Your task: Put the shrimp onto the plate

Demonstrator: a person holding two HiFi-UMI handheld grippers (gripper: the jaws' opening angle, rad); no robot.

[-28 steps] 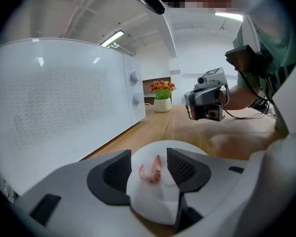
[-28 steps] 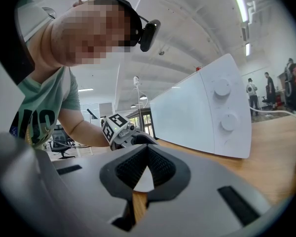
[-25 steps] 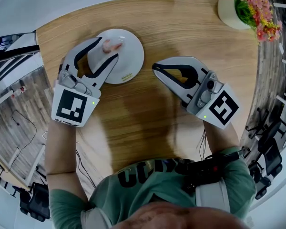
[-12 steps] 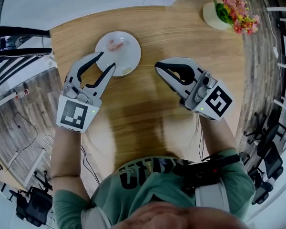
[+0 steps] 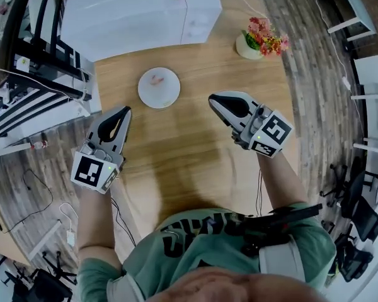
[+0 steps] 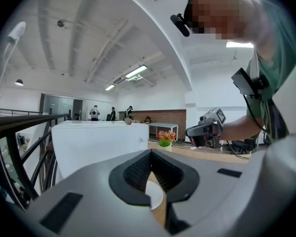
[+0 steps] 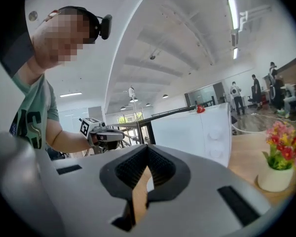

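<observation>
Shrimp (image 5: 156, 78) on plate (image 5: 167, 97), apart from closed fingers (image 5: 115, 124).

The left gripper (image 5: 123, 112) has drawn back from the plate (image 5: 169, 97) toward the near left edge of the table (image 5: 195, 150). Its jaws have just closed on nothing. The right gripper (image 5: 213, 98) now sits farther from the plate too.

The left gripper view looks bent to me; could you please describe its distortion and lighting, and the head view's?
Left gripper view: fisheye curving, black corners, bright ceiling lights. Head view: evenly lit and sharp, the wood floor bowing at the edges.
</observation>
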